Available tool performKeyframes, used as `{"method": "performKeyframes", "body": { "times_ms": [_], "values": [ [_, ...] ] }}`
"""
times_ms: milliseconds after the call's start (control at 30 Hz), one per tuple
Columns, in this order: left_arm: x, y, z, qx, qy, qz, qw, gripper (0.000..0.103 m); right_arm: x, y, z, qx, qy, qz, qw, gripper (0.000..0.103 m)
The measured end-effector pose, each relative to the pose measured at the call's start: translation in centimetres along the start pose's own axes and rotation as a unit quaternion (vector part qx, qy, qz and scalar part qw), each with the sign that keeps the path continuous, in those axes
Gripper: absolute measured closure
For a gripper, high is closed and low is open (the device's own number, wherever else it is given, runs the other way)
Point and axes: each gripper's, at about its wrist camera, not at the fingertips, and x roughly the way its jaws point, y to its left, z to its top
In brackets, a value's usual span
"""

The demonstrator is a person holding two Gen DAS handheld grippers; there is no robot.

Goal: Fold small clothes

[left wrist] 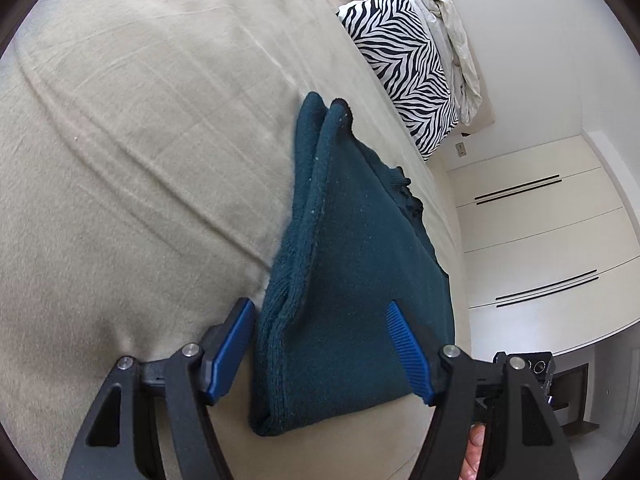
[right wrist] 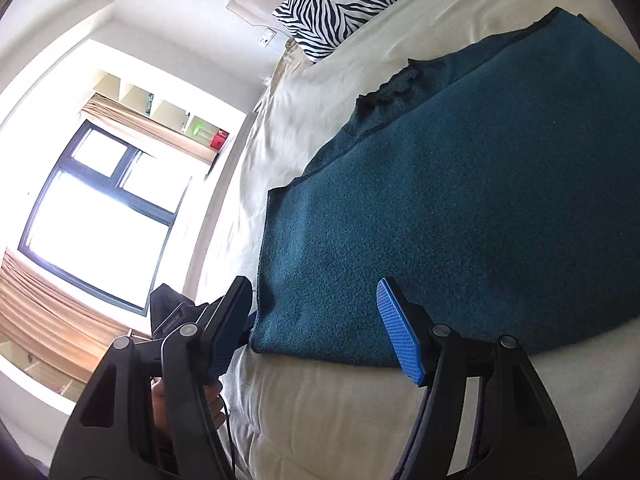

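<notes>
A dark teal knitted sweater (left wrist: 352, 264) lies folded on a bed covered with a beige sheet (left wrist: 132, 152). In the left wrist view the left gripper (left wrist: 324, 344) has its blue-padded fingers (left wrist: 231, 350) spread wide apart, holding nothing; the near end of the folded sweater sits between them, with its stacked edges running away ahead of the fingers to a narrow far tip. Beyond that tip, to the right of the fingers' line, a zebra-striped pillow (left wrist: 404, 68) rests at the head of the bed with a pale crumpled cloth (left wrist: 452, 48) beside it. White wardrobe doors (left wrist: 540, 240) stand further right.

In the right wrist view the right gripper (right wrist: 316, 324) also has its fingers (right wrist: 400, 332) spread apart and empty. The sweater's near edge lies between and just ahead of them, its flat top layer stretching forward and to the right, a ruffled trim (right wrist: 396, 84) showing at the far side. A bright window (right wrist: 104, 216) lies left of the fingers.
</notes>
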Motion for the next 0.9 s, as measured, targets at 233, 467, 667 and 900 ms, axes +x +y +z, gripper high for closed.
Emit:
{"method": "performKeyframes", "body": {
  "times_ms": [233,467,667,900],
  "values": [
    [1.9,0.1,2.0,-0.03,0.022,-0.026,0.9989,0.034,3.4,2.3,2.5,-0.002,0.034,0.024,0.999,0.038],
    [2.6,0.3,1.7,-0.035,0.031,-0.044,0.9979,0.053,8.4,3.2,4.0,0.002,0.085,0.024,0.996,0.038],
    [3.0,2.0,1.7,-0.054,0.041,-0.061,0.9958,0.088,12.7,2.5,5.2,0.027,0.112,0.03,0.993,0.038],
    [2.6,1.2,1.9,-0.056,0.038,-0.073,0.995,0.089,15.2,-0.5,5.6,0.068,0.129,0.035,0.989,0.041]
  ]
}}
